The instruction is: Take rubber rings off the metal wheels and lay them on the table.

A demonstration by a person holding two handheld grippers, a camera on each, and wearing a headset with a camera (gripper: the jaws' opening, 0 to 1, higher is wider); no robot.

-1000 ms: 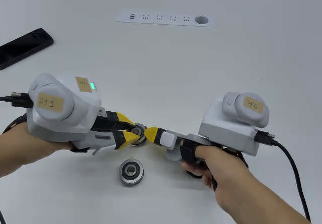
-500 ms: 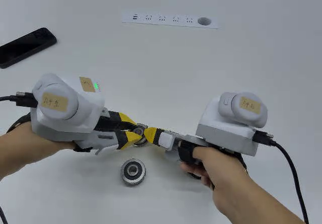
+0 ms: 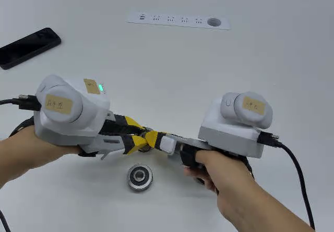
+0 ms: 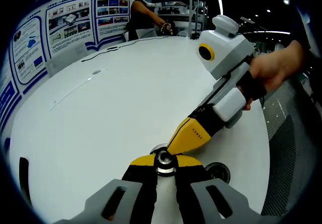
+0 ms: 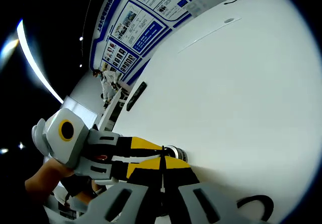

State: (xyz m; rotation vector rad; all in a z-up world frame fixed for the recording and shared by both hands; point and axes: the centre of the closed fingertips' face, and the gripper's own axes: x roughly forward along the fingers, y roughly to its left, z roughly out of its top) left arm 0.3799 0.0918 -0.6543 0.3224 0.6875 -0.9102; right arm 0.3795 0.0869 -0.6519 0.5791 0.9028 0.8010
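Clamps one metal wheel (image 4: 164,158) in the left gripper (image 3: 140,141) just beyond the second wheel (image 3: 139,176) on the desk (image 3: 172,70), meets it with the right gripper (image 3: 154,138), jaws pressed together, and seemingly has no rubber ring yet laid down.

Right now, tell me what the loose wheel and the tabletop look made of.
Loose wheel: bright, glinting hub, likely metal; dark matte outer ring, probably rubber. Tabletop: smooth white, softly glossy, perhaps laminate; cannot tell for sure.
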